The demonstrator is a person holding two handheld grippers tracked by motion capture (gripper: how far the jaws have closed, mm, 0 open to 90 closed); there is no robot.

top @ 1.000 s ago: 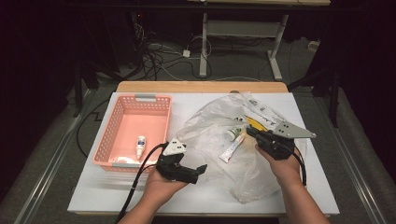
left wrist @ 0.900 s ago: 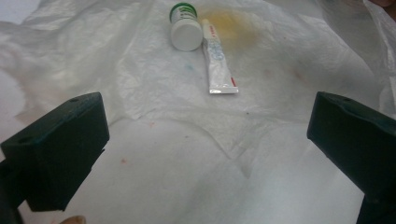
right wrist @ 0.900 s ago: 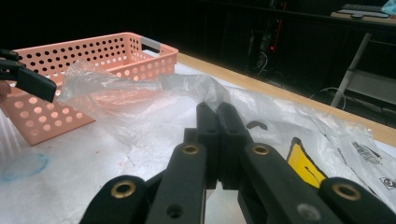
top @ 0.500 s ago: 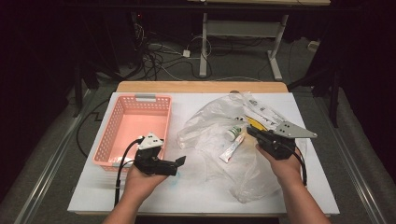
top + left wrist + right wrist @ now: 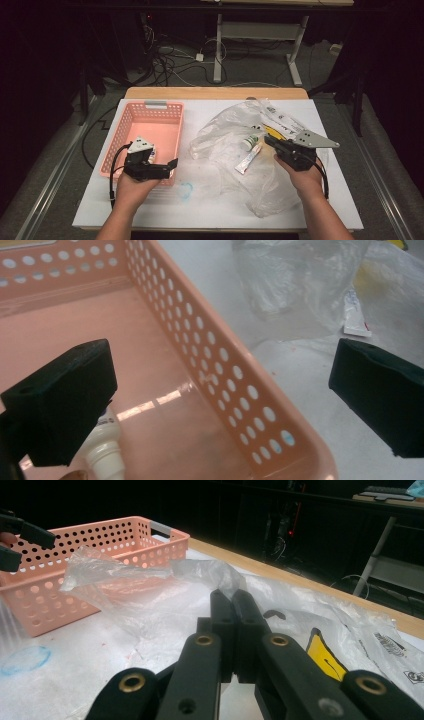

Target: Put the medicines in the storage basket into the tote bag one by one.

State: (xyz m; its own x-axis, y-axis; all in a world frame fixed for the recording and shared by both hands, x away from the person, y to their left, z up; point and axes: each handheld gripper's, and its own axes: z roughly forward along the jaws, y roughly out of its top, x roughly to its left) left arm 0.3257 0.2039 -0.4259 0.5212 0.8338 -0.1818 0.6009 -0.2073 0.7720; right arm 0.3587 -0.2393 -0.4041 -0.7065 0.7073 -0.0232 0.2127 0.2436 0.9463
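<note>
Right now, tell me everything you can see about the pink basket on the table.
The pink basket is a shallow rectangular tray, plastic by its look, with rows of round holes through its walls and a grey handle on the far rim. It sits flat on the white table, left of the crumpled clear plastic bag. A small white bottle lies on its glossy floor at the near end. The left gripper hangs open over its near right corner, one jaw above the inside, the other beyond the wall.

Passage between the pink basket (image 5: 150, 131) and the plastic bag (image 5: 235, 145) is left open; the basket's perforated wall (image 5: 225, 385) is straddled by the left gripper (image 5: 167, 169).
</note>
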